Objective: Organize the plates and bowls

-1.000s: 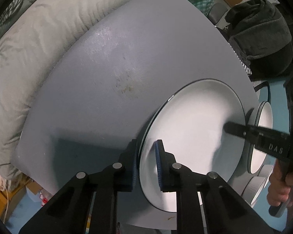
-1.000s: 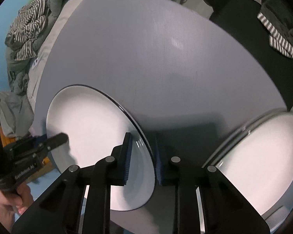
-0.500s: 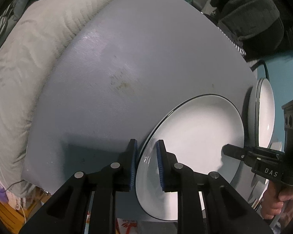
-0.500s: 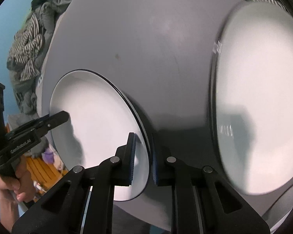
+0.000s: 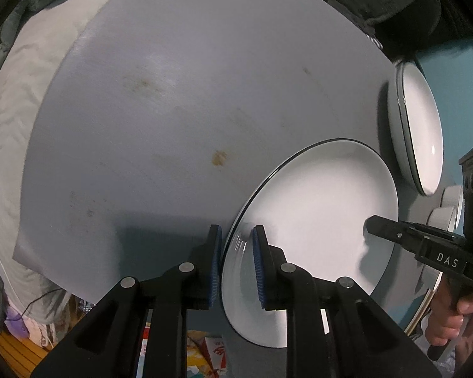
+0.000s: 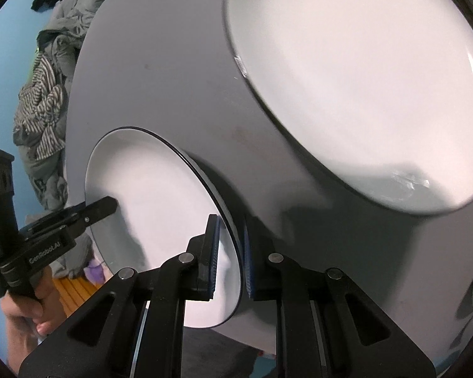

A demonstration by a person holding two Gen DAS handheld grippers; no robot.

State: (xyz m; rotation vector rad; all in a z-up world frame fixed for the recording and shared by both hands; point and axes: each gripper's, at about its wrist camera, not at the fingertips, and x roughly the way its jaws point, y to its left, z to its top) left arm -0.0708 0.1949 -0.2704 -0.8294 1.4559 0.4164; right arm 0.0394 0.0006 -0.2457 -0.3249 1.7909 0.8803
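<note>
A white plate with a dark rim is held above the grey table by both grippers. My left gripper is shut on its near-left rim. My right gripper is shut on the opposite rim of the same plate, and its finger shows in the left wrist view. A second larger white plate lies on the table to the right; it also shows in the left wrist view. The left gripper's finger shows in the right wrist view.
Small white bowls sit at the table's right edge beyond the held plate. A pale cushion borders the table's left side. Dark clothing lies at the far right, striped and grey clothes at the far left.
Both grippers have carried the plate toward the larger plate on the right, which now looms much closer in the right wrist view. Both grips on the rim are unchanged.
</note>
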